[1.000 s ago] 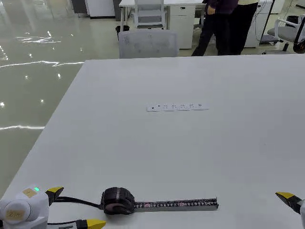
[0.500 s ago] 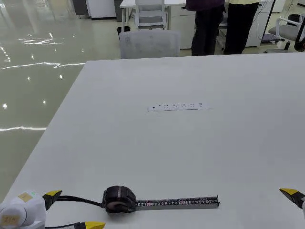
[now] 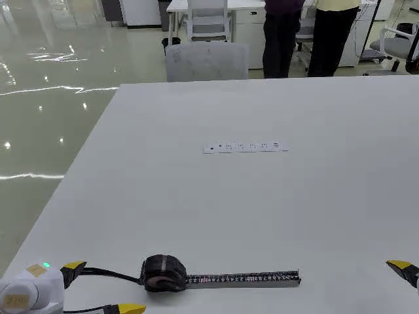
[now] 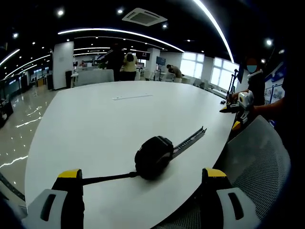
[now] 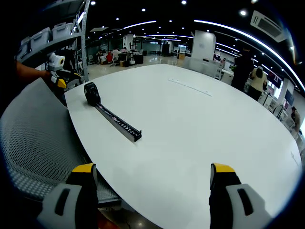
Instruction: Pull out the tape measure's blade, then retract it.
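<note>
One black round tape measure [image 3: 163, 273], its one dark blade [image 3: 245, 279] drawn out, flat near the white table's [image 3: 262, 209] front edge. Two yellow-tipped tools, left gripper [image 3: 103, 286] and right gripper [image 5: 153, 168], both spread wide, empty.

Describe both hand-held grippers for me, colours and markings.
The left hand-held gripper has a rounded white body with a tan sticker and a small green light; its black jaws end in yellow tips. The right hand-held gripper matches: pale grey slotted jaw bases, black jaws, yellow tips.
</note>
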